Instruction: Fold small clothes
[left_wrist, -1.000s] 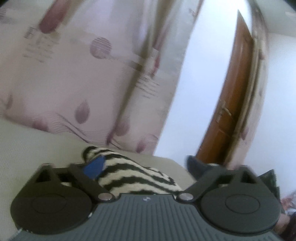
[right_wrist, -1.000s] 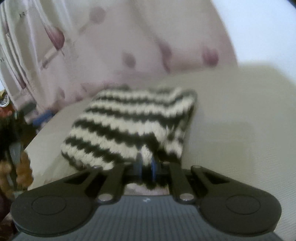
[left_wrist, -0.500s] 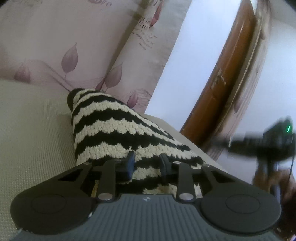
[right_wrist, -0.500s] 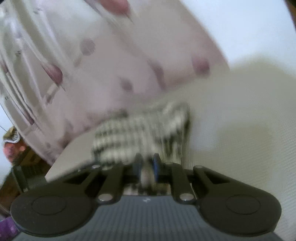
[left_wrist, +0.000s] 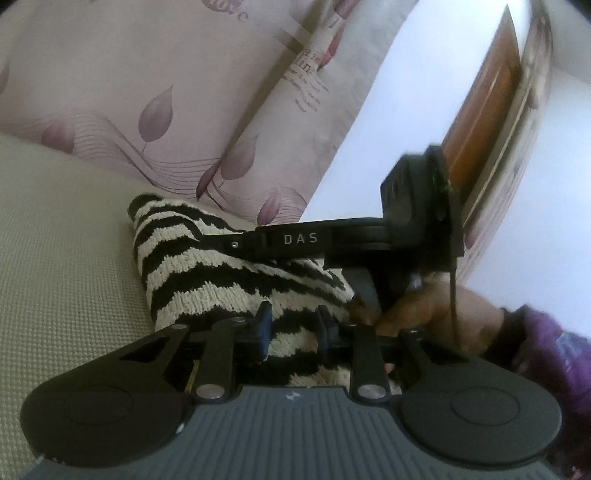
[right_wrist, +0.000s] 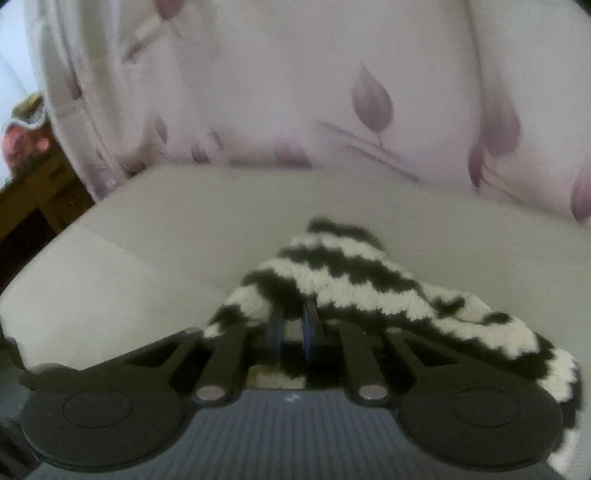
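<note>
At the left of the left wrist view lies the beige woven cushion (left_wrist: 66, 258), and on it, from the centre towards lower right, the black-and-cream striped knitted garment (left_wrist: 207, 273) is seen, its far end close to the leaf-printed curtain (left_wrist: 155, 96). At the bottom centre the left gripper (left_wrist: 291, 325) is seen with its jaws partly closed over the near edge of the knit; the fabric lies between the fingers, and the pads appear to press on a thick bunch of it, though contact on both sides cannot be fully confirmed. Further right, the right gripper (left_wrist: 236, 242) is seen reaching across the garment from the right, carried by a hand (left_wrist: 424, 310) in a purple sleeve (left_wrist: 546, 354). In the right wrist view the right gripper (right_wrist: 293, 325) is seen nearly shut, a bunched corner of the striped knit (right_wrist: 362, 280) pinched between its blue pads, the rest trailing to the lower right over the cushion (right_wrist: 110, 280). The step in hand is judged to be a fold carried across by the right gripper while the near edge is anchored by the left. It would be done well if the anchored edge were kept flat on the cushion, the lifted corner were carried low and level, and the edges were aligned before release, since thick knit is likely to spring back or slip.
</note>
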